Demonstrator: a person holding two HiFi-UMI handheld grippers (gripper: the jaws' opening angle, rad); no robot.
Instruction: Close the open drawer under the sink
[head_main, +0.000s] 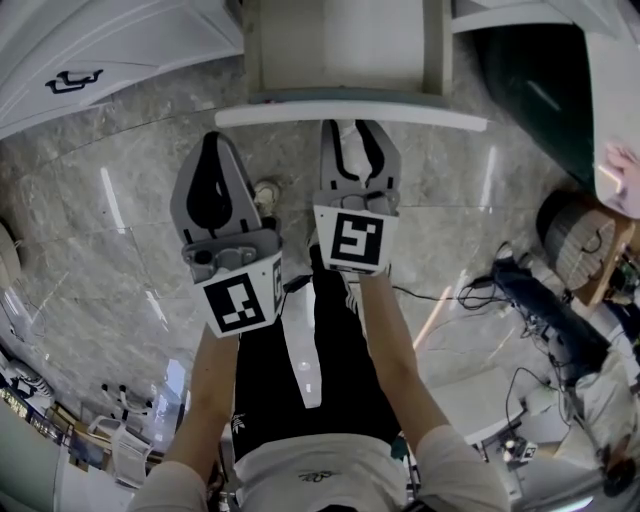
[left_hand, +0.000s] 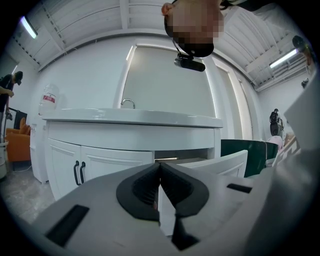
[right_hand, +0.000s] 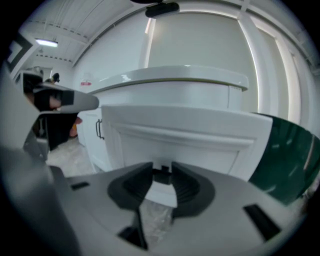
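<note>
**A:** What's over on the far left?

**B:** A bottle (left_hand: 48, 97), just past the end of the white countertop (left_hand: 130, 116). Under that top are two cabinet doors (left_hand: 107, 167), both closed, with black pulls (left_hand: 79, 172) side by side. The tap (left_hand: 128, 103) pokes up behind the top's edge.

**A:** And the person's left hand?

**B:** The left gripper (left_hand: 160, 165) is held out level over the marble floor (head_main: 120, 250), short of the vanity and touching nothing. Its jaws are clenched, with the ribbed pads tip to tip and nothing caught between them.

**A:** Where's the drawer?

**B:** The drawer (right_hand: 200, 142) is right of those doors, below the countertop. It's pulled well out, so from above you look straight down into it. Its white panelled front faces the person.

**A:** So the other hand is on it?

**B:** The right gripper (right_hand: 162, 167) is up against that front, tilted a little downward, with its tips just under the front's top edge. Its jaws are spread, and the drawer's dark handle (right_hand: 161, 174) shows in the gap between the tips. I can't see the pads pressing on it, so I'd call it released rather than grasping.

**A:** Anything further right?

**B:** A dark green panel (right_hand: 285, 160) stands just beside the drawer. Nearer the person, black cables (head_main: 480, 295) lie loose on the floor.
</note>
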